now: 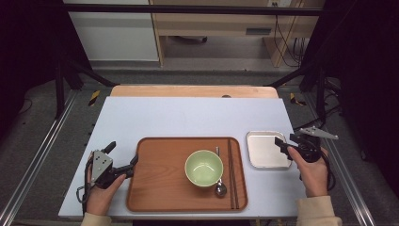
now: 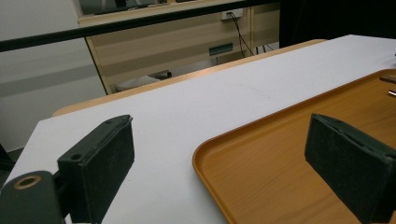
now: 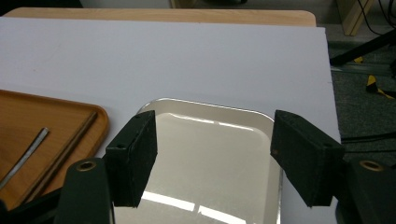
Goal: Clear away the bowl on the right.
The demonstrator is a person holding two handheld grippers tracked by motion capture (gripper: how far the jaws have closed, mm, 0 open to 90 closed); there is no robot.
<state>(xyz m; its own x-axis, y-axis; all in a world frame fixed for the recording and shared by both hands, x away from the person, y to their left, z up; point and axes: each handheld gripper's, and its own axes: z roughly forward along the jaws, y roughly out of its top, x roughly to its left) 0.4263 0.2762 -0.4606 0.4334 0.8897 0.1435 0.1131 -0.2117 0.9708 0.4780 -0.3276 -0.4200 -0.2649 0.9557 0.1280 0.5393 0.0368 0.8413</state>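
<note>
A brown wooden tray point(image 1: 155, 188) lies at the front middle of the white table. On it stand a pale green bowl point(image 1: 203, 167), a metal spoon point(image 1: 220, 187) and dark chopsticks point(image 1: 232, 174). My left gripper point(image 1: 123, 155) is open at the tray's left edge; in the left gripper view its jaws straddle the tray's near corner point(image 2: 210, 154) with nothing held point(image 2: 224, 163). A small shiny metal tray point(image 1: 266, 150) sits to the right. Above its right side my right gripper point(image 1: 281, 145) is open and empty, jaws spread over the metal tray point(image 3: 205, 105) in the right gripper view point(image 3: 212, 161).
The white tabletop point(image 1: 188, 117) stretches behind both trays to a wooden edge point(image 1: 193, 91). Black frame posts and rails flank the table. In the right gripper view the brown tray's corner point(image 3: 28, 121) carries the chopsticks point(image 3: 70, 144) and the spoon's handle point(image 3: 25, 156).
</note>
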